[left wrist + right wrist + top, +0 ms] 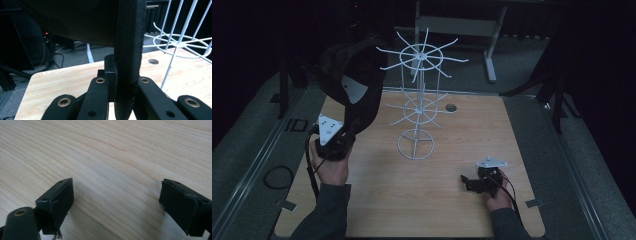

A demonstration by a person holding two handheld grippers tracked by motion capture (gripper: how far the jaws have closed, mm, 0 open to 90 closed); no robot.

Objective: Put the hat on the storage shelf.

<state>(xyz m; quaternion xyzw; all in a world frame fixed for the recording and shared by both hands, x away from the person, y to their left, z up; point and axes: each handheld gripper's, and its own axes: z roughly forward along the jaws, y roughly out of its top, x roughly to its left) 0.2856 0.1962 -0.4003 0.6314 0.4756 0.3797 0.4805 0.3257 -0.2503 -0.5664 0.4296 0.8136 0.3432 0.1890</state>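
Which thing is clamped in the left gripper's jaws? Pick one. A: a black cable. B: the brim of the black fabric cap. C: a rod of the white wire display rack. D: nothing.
B: in the left gripper view the left gripper has its jaws pressed on the thick edge of the black fabric cap, with the white wire display rack standing apart.

Black cap's crown cut off by the left gripper view's top edge.

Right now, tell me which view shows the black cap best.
The high view: the whole cap shows there, held up beside the white wire rack by the left gripper. The left gripper view shows the brim clamped between the jaws. The right gripper view faces bare table.
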